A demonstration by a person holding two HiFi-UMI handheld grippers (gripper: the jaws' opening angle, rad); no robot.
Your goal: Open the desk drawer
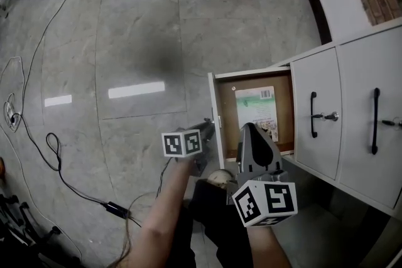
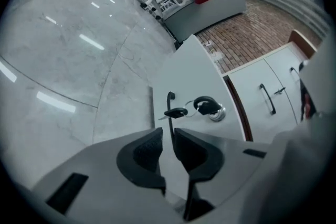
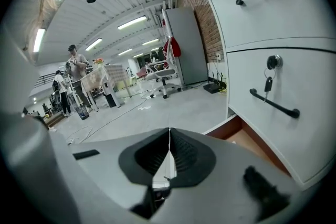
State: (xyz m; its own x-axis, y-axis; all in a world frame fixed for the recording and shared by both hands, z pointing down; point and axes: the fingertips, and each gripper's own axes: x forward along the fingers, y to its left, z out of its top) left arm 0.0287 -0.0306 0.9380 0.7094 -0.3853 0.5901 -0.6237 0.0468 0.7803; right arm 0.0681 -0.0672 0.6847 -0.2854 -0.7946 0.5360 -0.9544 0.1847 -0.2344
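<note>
The desk drawer [image 1: 223, 111] is pulled out from the white cabinet [image 1: 358, 66] on the right, and a green and white booklet [image 1: 256, 105] lies inside it. The left gripper [image 1: 206, 128] is at the drawer's front, on the left, with its jaws a little apart around the thin black handle [image 2: 170, 113], not squeezing it. The right gripper [image 1: 249, 130] is closed tight with nothing in it, at the near side of the drawer.

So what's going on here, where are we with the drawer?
A person works with a gripper in each hand. The desk drawer is already pulled out, with a booklet lying inside. The left gripper is at the drawer front, its jaws slightly apart with the black handle between them, not pinched. The right gripper is shut and empty, hovering over the open drawer.
</note>
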